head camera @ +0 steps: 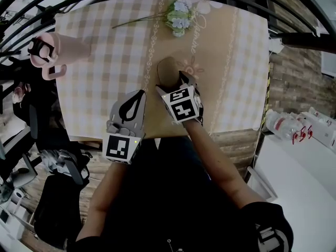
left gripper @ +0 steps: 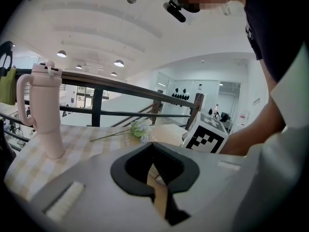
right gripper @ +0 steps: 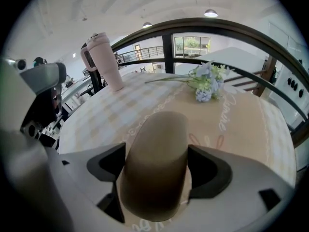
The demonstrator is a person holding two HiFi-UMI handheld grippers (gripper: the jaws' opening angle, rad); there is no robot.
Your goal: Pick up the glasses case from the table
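Glasses case: tan, smooth, oblong, with rounded ends.
Pose: lying flat, one end towards the near edge.
Place: on the cloth-covered surface, mid-width, in its near half.

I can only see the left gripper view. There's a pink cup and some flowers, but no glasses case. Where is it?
Observer: The glasses case lies on the table, between the jaws of the right hand-held gripper.
Operator: Is it squeezing it?
Observer: Not that I can see. In the right gripper view the jaws stand wide, one on each side of the case.
Operator: Is it near the flowers?
Observer: No. The head view shows the flowers at the table's far edge, well apart from the case.
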